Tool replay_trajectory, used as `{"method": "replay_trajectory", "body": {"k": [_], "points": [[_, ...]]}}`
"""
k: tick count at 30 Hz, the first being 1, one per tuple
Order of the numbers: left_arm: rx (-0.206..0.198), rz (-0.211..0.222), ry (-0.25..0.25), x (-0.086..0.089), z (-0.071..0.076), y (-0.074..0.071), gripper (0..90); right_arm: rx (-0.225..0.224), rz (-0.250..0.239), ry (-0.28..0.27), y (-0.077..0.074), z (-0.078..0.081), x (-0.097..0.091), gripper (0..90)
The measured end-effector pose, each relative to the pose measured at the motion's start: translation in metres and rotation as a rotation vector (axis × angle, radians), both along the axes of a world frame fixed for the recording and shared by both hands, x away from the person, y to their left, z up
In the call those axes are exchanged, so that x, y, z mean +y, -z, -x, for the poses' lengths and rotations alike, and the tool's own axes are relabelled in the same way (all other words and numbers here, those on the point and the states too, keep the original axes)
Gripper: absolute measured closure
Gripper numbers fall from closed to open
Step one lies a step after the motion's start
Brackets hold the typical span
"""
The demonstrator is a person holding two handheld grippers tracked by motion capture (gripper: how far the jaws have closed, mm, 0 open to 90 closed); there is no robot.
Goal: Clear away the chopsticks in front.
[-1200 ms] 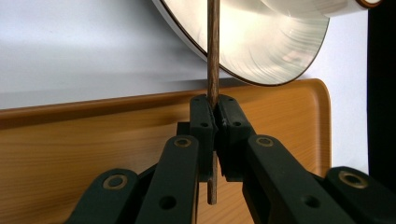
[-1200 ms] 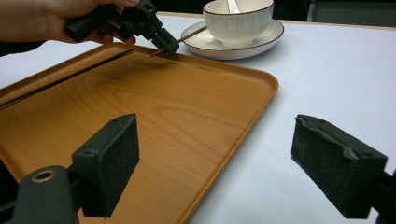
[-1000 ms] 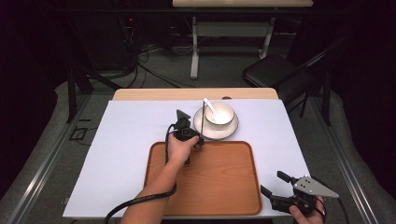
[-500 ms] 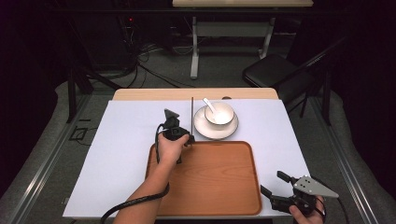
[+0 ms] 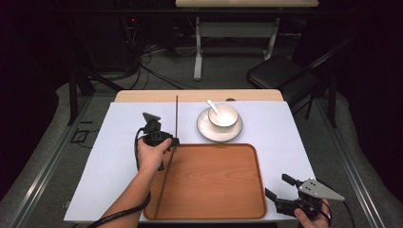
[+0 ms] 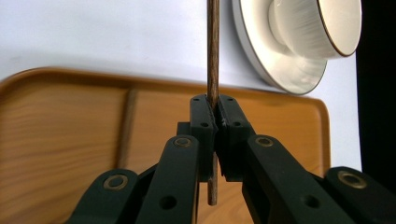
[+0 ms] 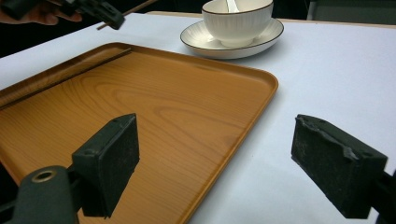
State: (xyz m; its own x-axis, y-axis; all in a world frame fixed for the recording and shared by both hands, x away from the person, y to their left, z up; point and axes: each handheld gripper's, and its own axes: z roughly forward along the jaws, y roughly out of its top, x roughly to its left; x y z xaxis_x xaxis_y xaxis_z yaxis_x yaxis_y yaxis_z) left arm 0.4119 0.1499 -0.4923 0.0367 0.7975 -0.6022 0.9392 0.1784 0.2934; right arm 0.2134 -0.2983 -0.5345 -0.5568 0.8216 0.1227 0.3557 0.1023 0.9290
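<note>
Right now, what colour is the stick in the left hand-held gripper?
Dark brown stick, clearest in the left gripper view.

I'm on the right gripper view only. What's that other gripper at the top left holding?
Observer: The left gripper is shut on a thin brown stick, pinched near its lower end.
Operator: Where's it hovering?
Observer: From the high view, at the far left corner of the tray, with the stick pointing toward the table's far edge.
Operator: Is that dark line along the tray's left side a groove?
Observer: No, it's a second stick lying flat beside the left rim.
</note>
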Motion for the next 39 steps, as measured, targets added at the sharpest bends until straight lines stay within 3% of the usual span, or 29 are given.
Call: {"method": "replay_trajectory", "body": {"k": [7,13,17,25,30,39], "points": [[-0.026,0.007,0.015,0.030,0.033,-0.009,86.2,0.004,0.001,-0.003,0.000,0.000,0.001,15.0],[-0.042,-0.012,0.048,0.045,0.067,-0.014,86.2,0.006,0.000,-0.001,0.000,0.000,0.002,15.0],[-0.042,-0.021,0.065,0.052,0.092,-0.009,86.2,0.006,0.003,-0.001,0.000,-0.001,0.002,15.0],[-0.008,-0.030,0.098,0.055,0.127,0.007,86.2,0.010,0.003,0.004,0.000,-0.001,0.002,15.0],[0.021,-0.056,0.123,0.055,0.143,0.017,86.2,0.015,-0.002,0.006,0.000,-0.001,0.001,14.9],[0.067,-0.077,0.145,0.056,0.152,0.026,86.2,0.016,-0.004,0.006,0.000,-0.001,0.001,15.0]]}}
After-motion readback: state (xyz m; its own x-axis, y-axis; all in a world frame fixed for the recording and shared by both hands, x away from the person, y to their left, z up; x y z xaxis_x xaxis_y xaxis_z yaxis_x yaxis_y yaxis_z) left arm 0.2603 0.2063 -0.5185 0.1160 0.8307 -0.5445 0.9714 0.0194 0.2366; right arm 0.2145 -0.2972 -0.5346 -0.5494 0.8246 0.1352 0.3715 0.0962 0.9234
